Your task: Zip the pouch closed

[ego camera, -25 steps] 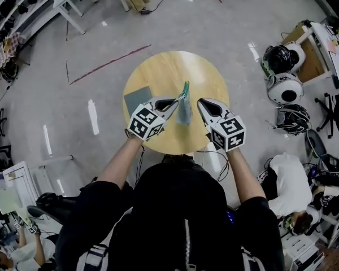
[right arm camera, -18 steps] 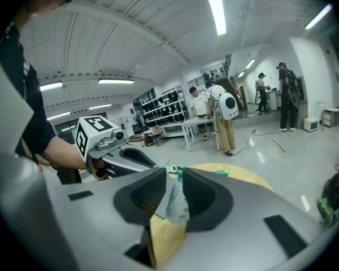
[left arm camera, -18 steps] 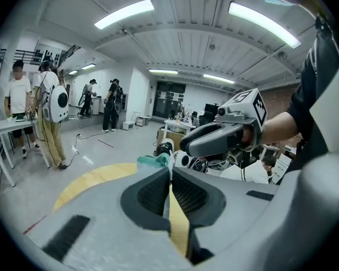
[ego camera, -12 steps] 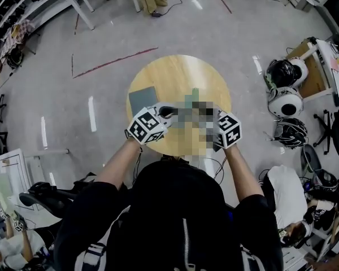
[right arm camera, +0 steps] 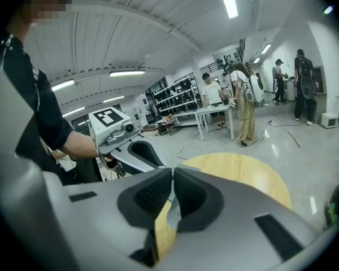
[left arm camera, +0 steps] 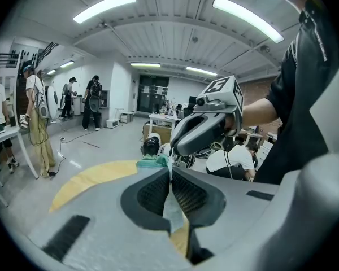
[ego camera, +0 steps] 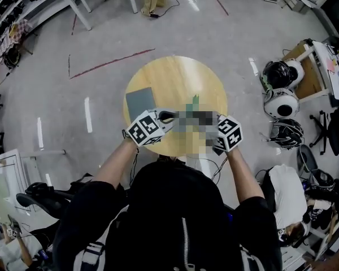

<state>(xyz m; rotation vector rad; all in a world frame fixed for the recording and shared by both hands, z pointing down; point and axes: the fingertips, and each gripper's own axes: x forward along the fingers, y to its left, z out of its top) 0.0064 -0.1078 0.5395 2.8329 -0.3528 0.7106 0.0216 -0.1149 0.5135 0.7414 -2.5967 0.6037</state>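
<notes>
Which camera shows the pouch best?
The left gripper view: the pouch is pinched in the left gripper's jaws, its green end poking out beyond. The head view shows only the pouch's green tip beside a blurred patch. The right gripper view shows just a grey strip between the right gripper's jaws.

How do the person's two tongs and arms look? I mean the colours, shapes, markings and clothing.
The left tongs and the right tongs are light grey, smoothly moulded shells with dark ribbed pads on their inner faces. Each carries a white cube with black square markers: the left cube and the right cube. The person wears a black top with short sleeves.
</notes>
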